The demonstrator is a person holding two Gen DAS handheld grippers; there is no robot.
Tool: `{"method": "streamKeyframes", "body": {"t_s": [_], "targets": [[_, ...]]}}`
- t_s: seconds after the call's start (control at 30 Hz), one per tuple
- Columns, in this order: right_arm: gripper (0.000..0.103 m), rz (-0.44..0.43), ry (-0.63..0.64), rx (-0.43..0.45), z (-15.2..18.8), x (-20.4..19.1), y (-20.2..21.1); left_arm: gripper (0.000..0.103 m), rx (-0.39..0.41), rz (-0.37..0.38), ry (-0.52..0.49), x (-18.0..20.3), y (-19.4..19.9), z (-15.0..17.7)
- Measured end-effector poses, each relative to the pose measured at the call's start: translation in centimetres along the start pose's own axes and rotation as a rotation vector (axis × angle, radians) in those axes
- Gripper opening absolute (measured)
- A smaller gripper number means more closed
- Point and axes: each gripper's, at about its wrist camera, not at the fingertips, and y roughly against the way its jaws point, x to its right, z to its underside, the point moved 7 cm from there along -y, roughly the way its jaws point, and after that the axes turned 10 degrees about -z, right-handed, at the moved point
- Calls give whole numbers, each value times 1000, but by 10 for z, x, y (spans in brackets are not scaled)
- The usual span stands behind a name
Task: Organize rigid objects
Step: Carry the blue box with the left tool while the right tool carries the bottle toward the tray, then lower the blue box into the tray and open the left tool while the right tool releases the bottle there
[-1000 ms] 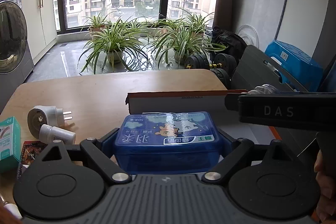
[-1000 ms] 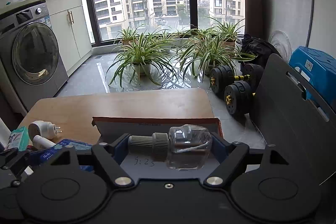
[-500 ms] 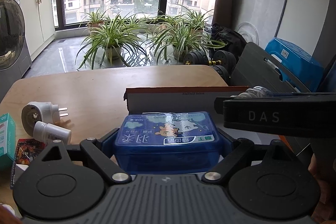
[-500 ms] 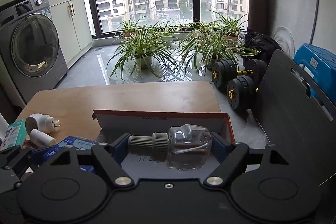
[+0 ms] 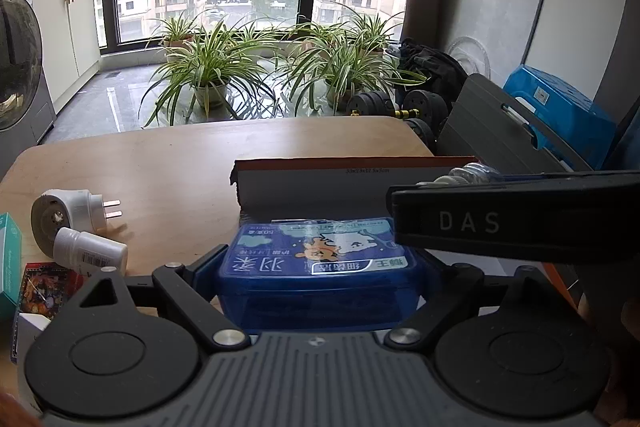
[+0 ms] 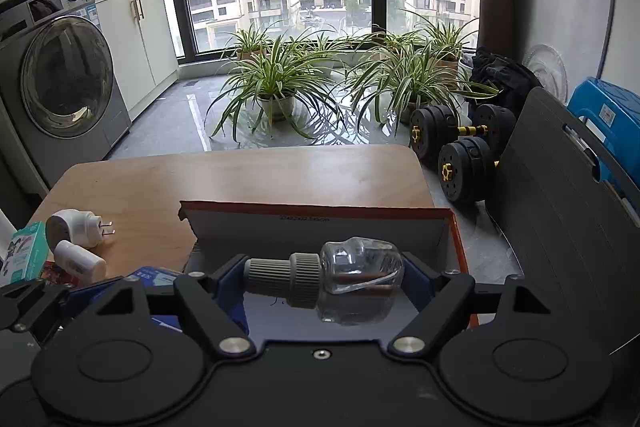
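My left gripper (image 5: 320,279) is shut on a blue plastic box (image 5: 320,263) with a cartoon label, held at the near edge of an open orange-rimmed cardboard box (image 5: 352,183). My right gripper (image 6: 320,283) is shut on a small clear bottle with a grey cap (image 6: 328,279), held over the cardboard box (image 6: 320,227). The right gripper's black body crosses the left wrist view at the right (image 5: 516,215). The blue box shows in the right wrist view at lower left (image 6: 156,277).
On the wooden table (image 5: 192,163) at the left lie a white plug adapter (image 5: 68,211), a small white bottle (image 5: 88,253), a teal carton (image 5: 10,263) and a red card pack (image 5: 44,287). Beyond the table stand potted plants (image 6: 276,83), dumbbells (image 6: 460,147) and a washing machine (image 6: 60,79).
Both grippers have moved forward and a little higher with their objects. The cardboard box sits closer under them. Both grips are unchanged.
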Motion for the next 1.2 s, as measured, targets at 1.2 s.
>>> {"method": "streamKeyframes", "body": {"t_s": [1.2], "targets": [[95,10,-118,33,-13,22,-1,103,-25,59,-107,26,-21,1]]}}
